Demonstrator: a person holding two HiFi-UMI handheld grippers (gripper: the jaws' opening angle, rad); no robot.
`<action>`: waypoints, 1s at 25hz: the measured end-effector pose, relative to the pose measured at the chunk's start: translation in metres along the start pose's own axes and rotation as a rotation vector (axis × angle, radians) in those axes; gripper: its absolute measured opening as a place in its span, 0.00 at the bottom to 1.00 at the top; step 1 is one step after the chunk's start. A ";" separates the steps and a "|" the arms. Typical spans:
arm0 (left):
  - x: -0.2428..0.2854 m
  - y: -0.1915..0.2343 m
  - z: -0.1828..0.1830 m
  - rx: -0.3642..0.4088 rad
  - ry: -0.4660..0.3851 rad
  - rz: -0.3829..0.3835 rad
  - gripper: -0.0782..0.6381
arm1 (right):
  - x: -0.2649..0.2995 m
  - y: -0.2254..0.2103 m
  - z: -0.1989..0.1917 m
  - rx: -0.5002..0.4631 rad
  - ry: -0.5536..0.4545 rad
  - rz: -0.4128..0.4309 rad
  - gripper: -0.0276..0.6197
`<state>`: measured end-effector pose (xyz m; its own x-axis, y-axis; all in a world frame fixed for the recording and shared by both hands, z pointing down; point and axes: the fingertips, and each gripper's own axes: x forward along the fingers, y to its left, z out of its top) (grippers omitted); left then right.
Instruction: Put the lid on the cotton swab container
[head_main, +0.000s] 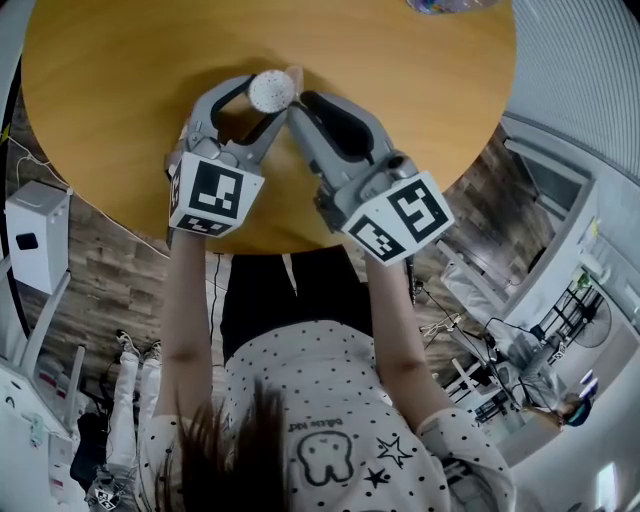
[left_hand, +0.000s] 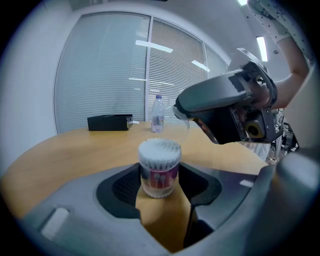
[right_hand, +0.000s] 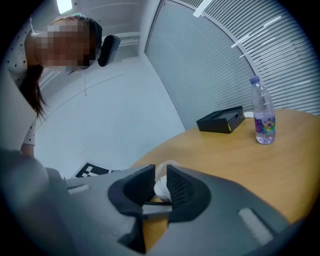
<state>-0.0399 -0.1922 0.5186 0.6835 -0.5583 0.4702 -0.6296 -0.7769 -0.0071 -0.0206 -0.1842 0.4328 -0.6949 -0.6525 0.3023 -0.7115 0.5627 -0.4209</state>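
Note:
The cotton swab container (left_hand: 159, 167), an open tub packed with white swab tips and wearing a pink label, stands upright on the round wooden table (head_main: 120, 110). My left gripper (left_hand: 159, 186) is shut on its sides. In the head view the container's white top (head_main: 271, 91) shows between the left gripper's (head_main: 262, 100) jaws. My right gripper (right_hand: 160, 184) is shut on the rim of the clear lid (right_hand: 162, 172). It holds the clear lid (left_hand: 183, 121) tilted, just above and to the right of the container, apart from it. In the head view the right gripper (head_main: 296, 92) sits right beside the container.
A water bottle (right_hand: 263, 112) and a black box (right_hand: 221, 120) stand farther back on the table; the bottle (left_hand: 157, 114) and box (left_hand: 110, 122) also lie beyond the container. A white device (head_main: 35, 235) stands on the floor at left.

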 end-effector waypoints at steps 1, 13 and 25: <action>-0.001 0.000 0.000 0.000 0.000 0.000 0.46 | 0.001 0.002 0.000 -0.013 0.007 0.001 0.15; 0.000 0.001 -0.001 0.007 -0.004 0.001 0.45 | 0.018 0.014 -0.015 -0.151 0.106 0.003 0.16; 0.002 0.001 0.000 0.007 -0.005 -0.001 0.45 | 0.028 0.013 -0.027 -0.133 0.163 -0.001 0.16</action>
<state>-0.0390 -0.1937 0.5200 0.6861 -0.5586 0.4660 -0.6261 -0.7797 -0.0128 -0.0521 -0.1812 0.4588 -0.6940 -0.5686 0.4416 -0.7124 0.6308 -0.3074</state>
